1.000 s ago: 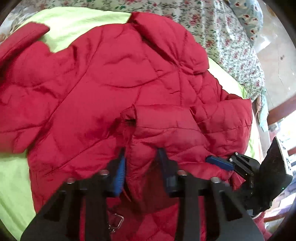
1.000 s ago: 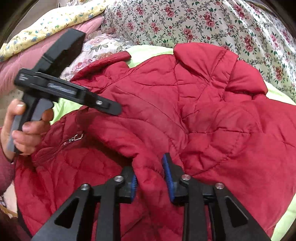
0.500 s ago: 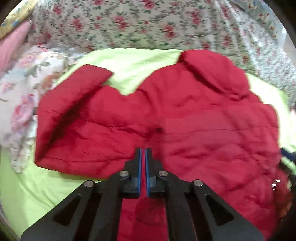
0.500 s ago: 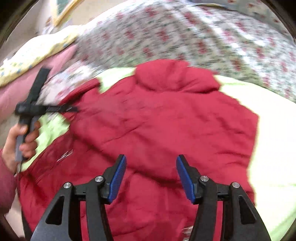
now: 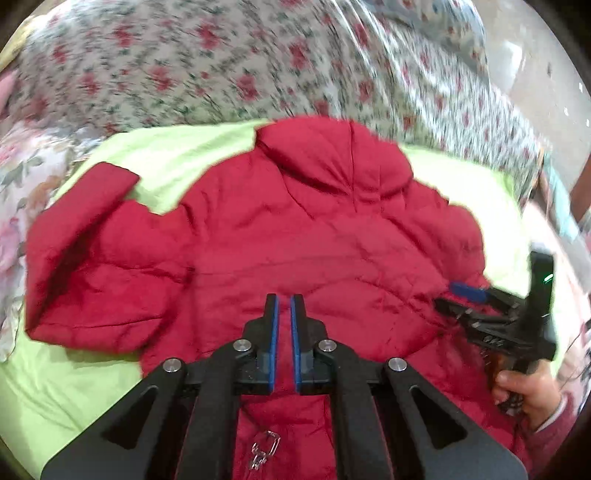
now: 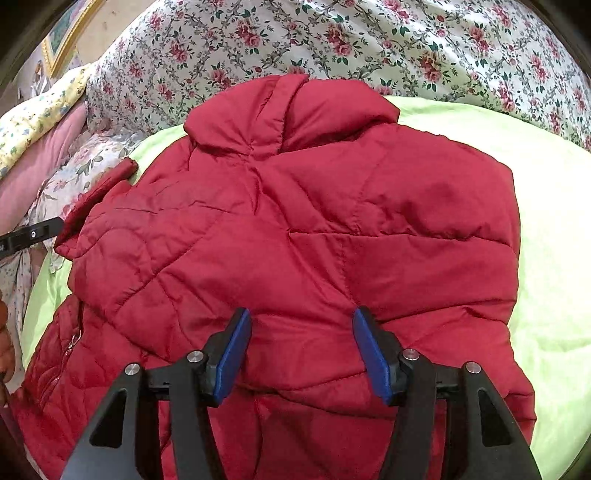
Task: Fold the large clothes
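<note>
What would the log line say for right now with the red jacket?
jacket: flat on green sheet, one sleeve out | left gripper: nearly shut, empty | right gripper: open, over jacket

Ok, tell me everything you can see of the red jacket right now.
The red jacket is a quilted, puffy coat in shiny fabric, lying spread on the lime-green sheet with its collar toward the floral bedding. One sleeve lies out to the side; the other side looks folded inward. A metal zipper pull shows near the hem. The open right tool hovers over it, with no clear contact.
</note>
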A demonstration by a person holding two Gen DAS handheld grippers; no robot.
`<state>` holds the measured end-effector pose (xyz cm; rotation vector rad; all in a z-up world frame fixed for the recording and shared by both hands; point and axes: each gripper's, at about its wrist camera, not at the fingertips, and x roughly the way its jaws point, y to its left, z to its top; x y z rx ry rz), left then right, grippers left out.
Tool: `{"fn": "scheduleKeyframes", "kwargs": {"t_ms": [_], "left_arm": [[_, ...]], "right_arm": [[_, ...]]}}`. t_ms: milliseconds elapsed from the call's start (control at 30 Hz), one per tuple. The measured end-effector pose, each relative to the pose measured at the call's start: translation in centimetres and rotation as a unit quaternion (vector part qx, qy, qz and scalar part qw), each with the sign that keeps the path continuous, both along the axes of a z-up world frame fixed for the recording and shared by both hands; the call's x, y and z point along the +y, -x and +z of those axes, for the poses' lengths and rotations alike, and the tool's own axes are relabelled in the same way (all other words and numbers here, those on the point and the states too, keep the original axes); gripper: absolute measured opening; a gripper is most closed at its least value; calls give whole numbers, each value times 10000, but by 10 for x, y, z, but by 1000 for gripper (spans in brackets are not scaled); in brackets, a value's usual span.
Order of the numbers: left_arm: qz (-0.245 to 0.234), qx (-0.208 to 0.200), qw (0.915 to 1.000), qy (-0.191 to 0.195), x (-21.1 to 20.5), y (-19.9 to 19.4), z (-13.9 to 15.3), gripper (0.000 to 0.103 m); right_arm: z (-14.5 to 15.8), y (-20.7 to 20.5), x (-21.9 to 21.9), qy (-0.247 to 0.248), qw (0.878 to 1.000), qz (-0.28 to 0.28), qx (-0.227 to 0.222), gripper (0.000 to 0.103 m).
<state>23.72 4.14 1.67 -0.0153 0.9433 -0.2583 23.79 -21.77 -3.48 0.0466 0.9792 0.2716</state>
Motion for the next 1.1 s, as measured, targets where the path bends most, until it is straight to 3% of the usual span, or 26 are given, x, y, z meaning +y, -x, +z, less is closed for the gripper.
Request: {"fn": "scheduleKeyframes", "kwargs": {"t_ms": [133, 200, 367, 433, 500, 633, 833, 867, 933, 1000, 1100], "left_arm": [[99, 581, 9979, -254, -3, -18, -50, 4], [173, 727, 9971, -136, 4, -24, -67, 4], [219, 773, 9965, 242, 21, -22, -68, 4], [201, 719, 9970, 185, 20, -21, -69, 4], [178, 643, 9977, 72, 19, -20, -70, 4], [157, 521, 9985, -22, 15, -18, -69, 4], [220, 598, 9976, 285, 25, -16, -61, 5], [252, 571, 9977, 258, 27, -14, -57, 7], [314, 478, 9981, 210, 33, -7, -50, 24], [449, 313, 9985, 62, 40, 0, -42, 62], [673, 73, 9971, -352, 49, 6, -32, 65]], "right_arm": [[0, 0, -1, -18, 10000, -18, 5, 60], [6, 3, 0, -17, 10000, -34, 14, 60], [25, 12, 2, 365, 9980, -173, -488, 60], [10, 4, 0, 684, 9969, -331, -183, 62], [-8, -3, -4, 639, 9975, -308, 79, 62], [-10, -4, -3, 668, 9973, -298, 31, 63], [-8, 0, -5, 536, 9980, -320, 22, 63], [-3, 2, -7, 441, 9984, -343, 29, 63], [3, 9, -14, 231, 9989, -406, 31, 63], [11, 16, -20, -28, 9988, -480, 21, 65], [20, 26, -23, -212, 9984, -527, 15, 68]]}}
